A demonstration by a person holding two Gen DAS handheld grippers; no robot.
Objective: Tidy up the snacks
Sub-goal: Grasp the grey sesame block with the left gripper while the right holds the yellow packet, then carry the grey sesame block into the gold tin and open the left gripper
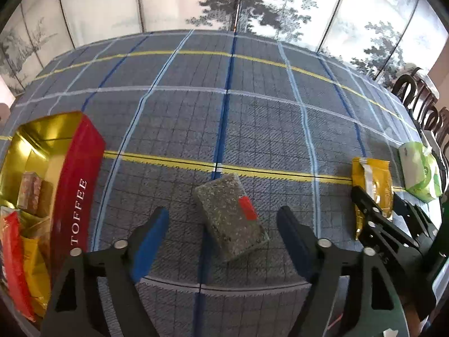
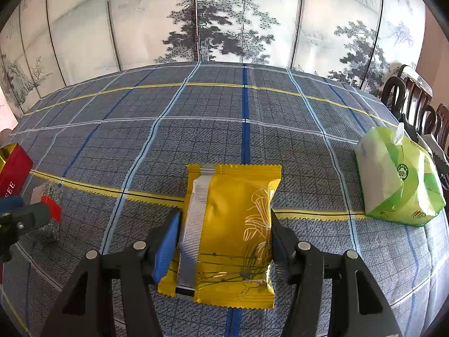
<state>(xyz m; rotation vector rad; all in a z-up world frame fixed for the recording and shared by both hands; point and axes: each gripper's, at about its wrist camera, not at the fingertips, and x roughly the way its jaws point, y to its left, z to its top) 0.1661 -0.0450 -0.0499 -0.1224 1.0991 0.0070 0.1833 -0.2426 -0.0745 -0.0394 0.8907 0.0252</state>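
Two tools over snack packets on a plaid-covered tabletop.

The left tool (image 1: 221, 224) hangs with its jaws apart around a grey speckled snack bar (image 1: 230, 219) with a red label; neither blue pad touches the bar, which lies flat on the checked cloth (image 1: 252, 112). Taking that bar as the landmark: left of it, well apart, stands an open red TOFFEE box (image 1: 75, 185) with a gold inside, already holding several wrapped snacks. Right of the bar lies a yellow packet (image 2: 233, 224), seam side up, and the right tool (image 2: 224, 236) is clenched on it, a pad pressed against each long side. Farther right again, beyond the packet and near the tabletop's edge, sits a green tissue pack (image 2: 398, 174). A painted folding screen (image 2: 224, 22) stands behind the tabletop.
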